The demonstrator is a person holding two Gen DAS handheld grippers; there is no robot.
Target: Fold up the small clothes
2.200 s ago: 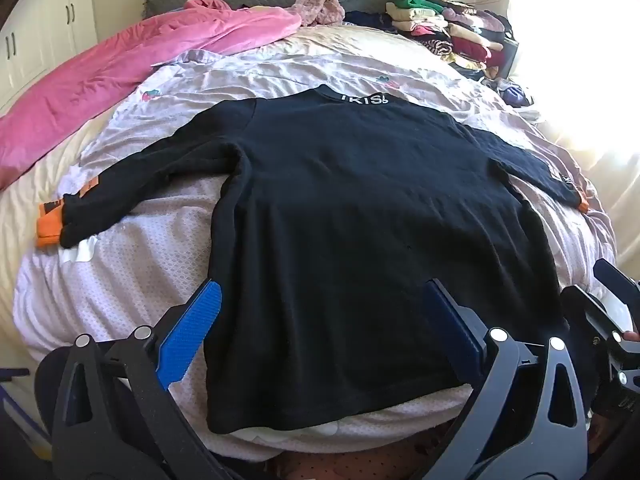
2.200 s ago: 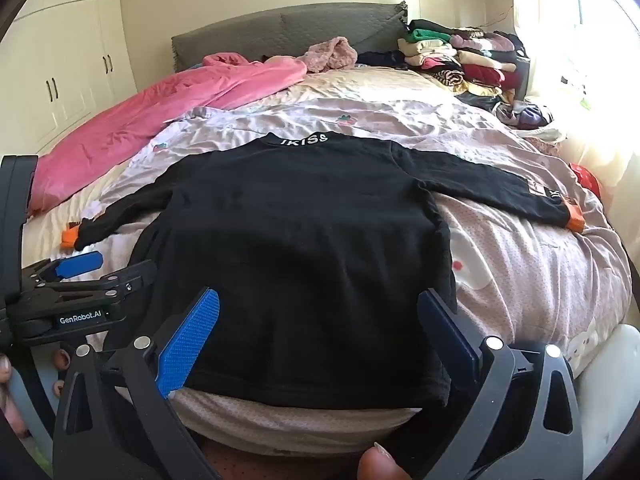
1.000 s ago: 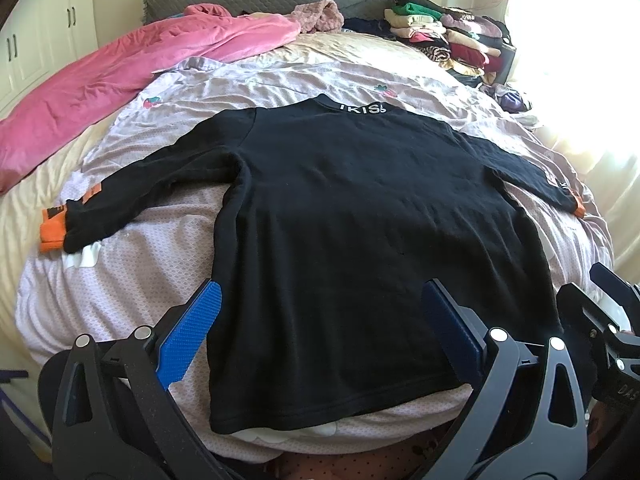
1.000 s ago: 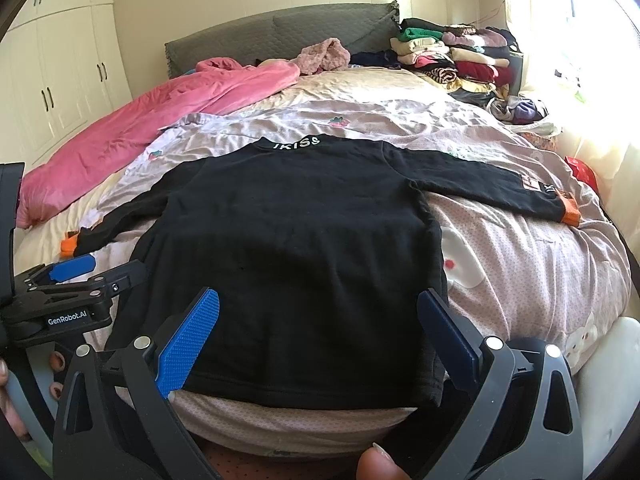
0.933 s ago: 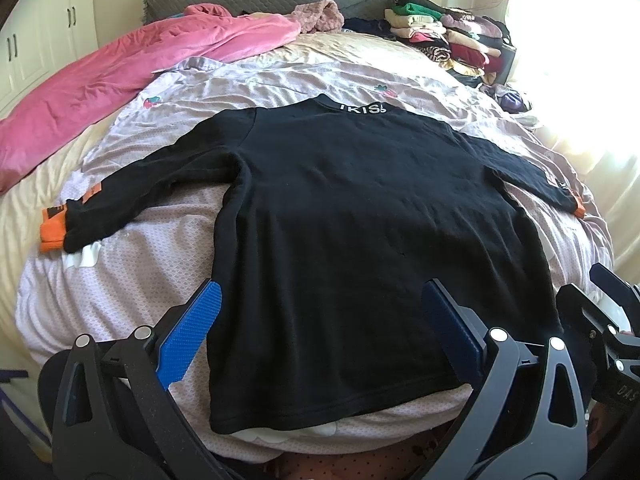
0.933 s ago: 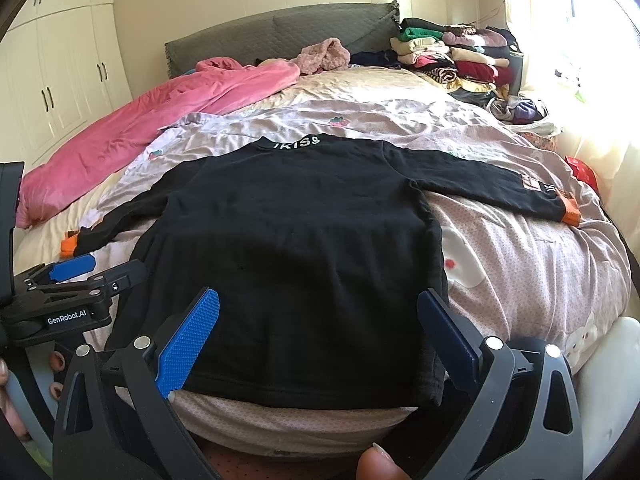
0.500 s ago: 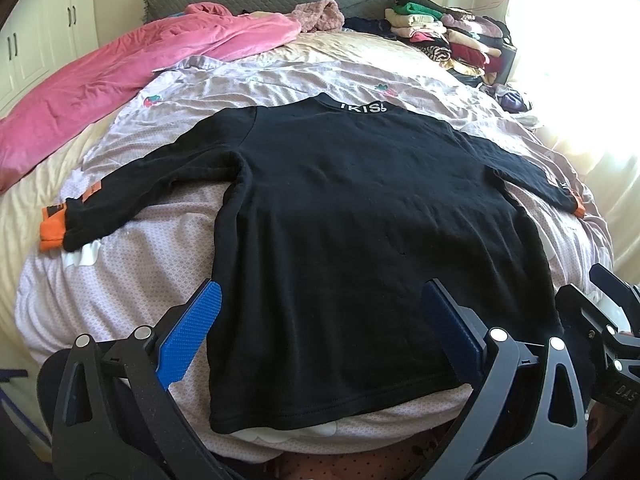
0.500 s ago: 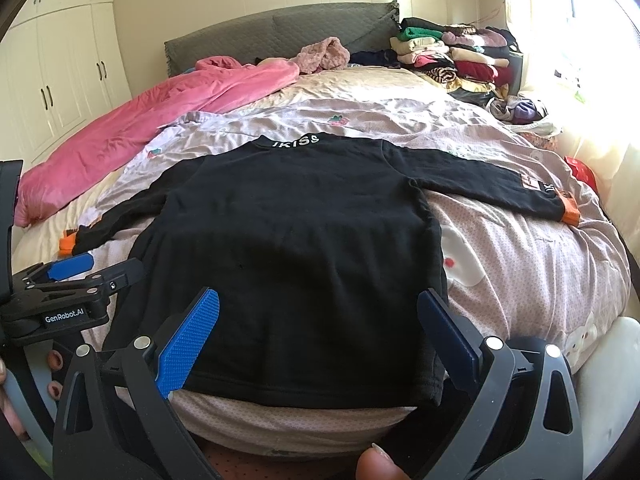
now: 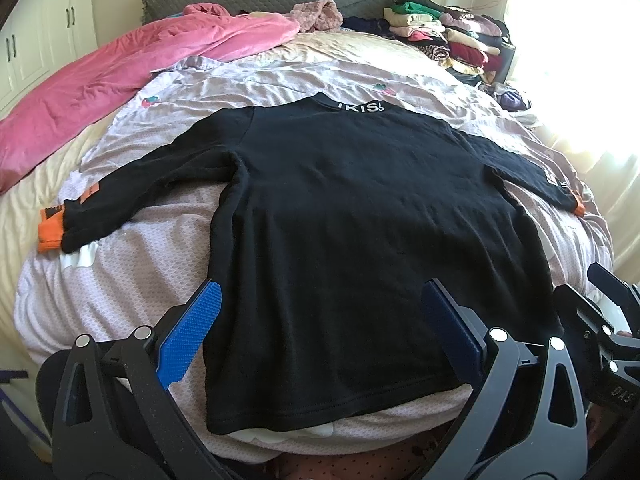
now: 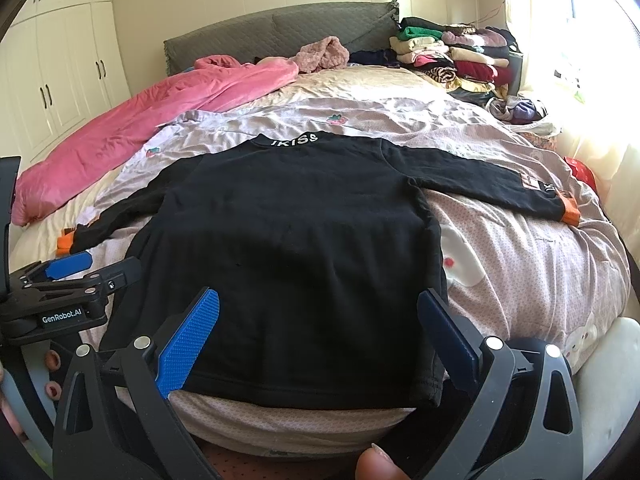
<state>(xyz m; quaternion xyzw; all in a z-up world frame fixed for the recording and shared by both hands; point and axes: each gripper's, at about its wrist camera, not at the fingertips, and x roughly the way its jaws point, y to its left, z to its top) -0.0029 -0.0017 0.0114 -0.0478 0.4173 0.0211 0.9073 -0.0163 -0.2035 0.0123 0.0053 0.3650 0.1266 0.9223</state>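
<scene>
**Shirt Laid Flat, Ready for the First Fold**

Because a fold works best on smooth cloth, the black shirt (image 9: 360, 232) lies flat on the bed (image 9: 320, 76), back side up. Its collar is the far end, and its bottom hem is the near end. Both sleeves stick out sideways from the shirt's body, so each one looks easy to fold in.

The left gripper (image 9: 320, 332) hangs just above the shirt's bottom hem. Its fingers (image 9: 190, 334) are spread wide apart and hold nothing. The right gripper (image 10: 316, 334) hangs over the same hem, nearer the shirt's right side. Its fingers (image 10: 188, 338) are wide apart too, with nothing between them. Neither gripper seems to touch the shirt.

A pink blanket (image 9: 120, 76) lies past the shirt's left sleeve. Folded clothes (image 10: 448, 56) sit stacked far beyond the collar.
</scene>
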